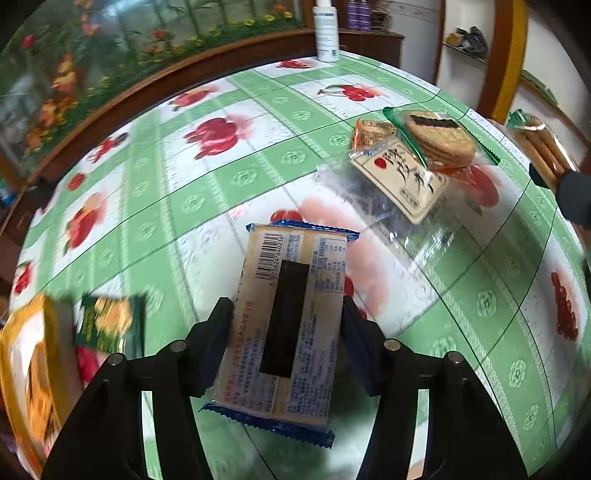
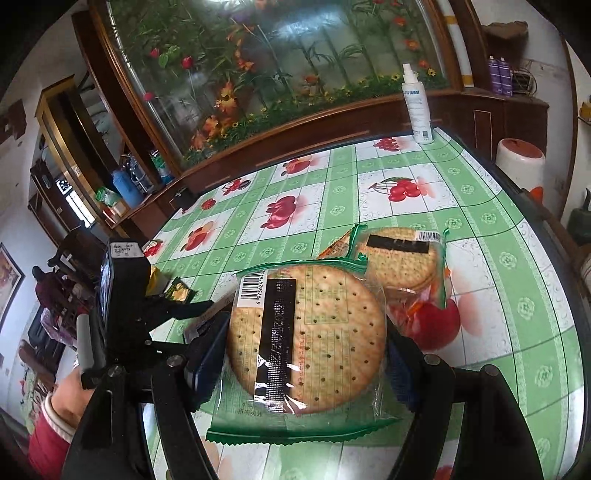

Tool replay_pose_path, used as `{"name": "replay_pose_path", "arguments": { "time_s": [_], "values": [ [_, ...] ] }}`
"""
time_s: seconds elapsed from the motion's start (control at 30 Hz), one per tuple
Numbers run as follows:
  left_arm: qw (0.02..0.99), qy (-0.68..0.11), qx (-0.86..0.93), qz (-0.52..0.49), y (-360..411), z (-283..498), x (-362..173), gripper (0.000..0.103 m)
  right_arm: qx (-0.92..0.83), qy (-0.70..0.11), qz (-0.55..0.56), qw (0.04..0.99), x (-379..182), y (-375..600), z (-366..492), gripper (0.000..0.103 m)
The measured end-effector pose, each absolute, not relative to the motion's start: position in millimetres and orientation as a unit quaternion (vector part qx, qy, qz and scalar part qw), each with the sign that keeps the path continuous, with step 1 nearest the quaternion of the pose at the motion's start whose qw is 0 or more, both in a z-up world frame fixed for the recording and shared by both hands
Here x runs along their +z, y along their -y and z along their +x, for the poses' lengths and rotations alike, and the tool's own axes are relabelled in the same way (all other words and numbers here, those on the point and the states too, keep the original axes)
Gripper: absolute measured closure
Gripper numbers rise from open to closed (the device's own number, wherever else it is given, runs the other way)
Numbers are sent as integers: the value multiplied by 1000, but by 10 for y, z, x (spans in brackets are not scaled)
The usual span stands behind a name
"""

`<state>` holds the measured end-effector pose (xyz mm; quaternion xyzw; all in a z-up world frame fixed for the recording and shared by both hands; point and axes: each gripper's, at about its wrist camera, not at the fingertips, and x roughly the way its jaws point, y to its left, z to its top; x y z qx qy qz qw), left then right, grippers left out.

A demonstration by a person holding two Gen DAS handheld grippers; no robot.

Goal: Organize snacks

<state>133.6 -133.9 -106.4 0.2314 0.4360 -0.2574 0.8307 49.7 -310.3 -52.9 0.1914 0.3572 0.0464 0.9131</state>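
In the left wrist view my left gripper (image 1: 286, 310) is shut on a rectangular cracker packet with blue ends (image 1: 295, 258), barcode side up, held above the fruit-print tablecloth (image 1: 177, 206). My right gripper (image 2: 306, 332) is shut on a round cracker packet in a green wrapper (image 2: 332, 325), its pads against both sides. Just beyond it lies a small heap of snacks: another round cracker packet (image 2: 402, 258) (image 1: 439, 138), an orange packet (image 2: 336, 245) (image 1: 369, 133) and a beige flat packet (image 1: 402, 181).
A white spray bottle (image 1: 327, 29) (image 2: 419, 107) stands at the table's far edge by the wooden cabinet. A yellow box (image 1: 33, 369) and a small green packet (image 1: 110, 325) lie at the near left. A hand in a red sleeve (image 2: 70, 398) shows at lower left.
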Motion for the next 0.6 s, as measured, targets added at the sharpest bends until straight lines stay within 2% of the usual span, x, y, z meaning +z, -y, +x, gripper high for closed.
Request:
{"name": "replay_pose_path", "arguments": {
  "time_s": [0.33, 0.6],
  "values": [
    [861, -428, -205, 184, 1011, 835, -1040, 47, 57, -363, 191, 910, -598, 2914, 254, 26],
    [894, -403, -156, 121, 570, 522, -786, 47, 68, -370, 193, 906, -732, 2700, -6, 26]
  ]
}}
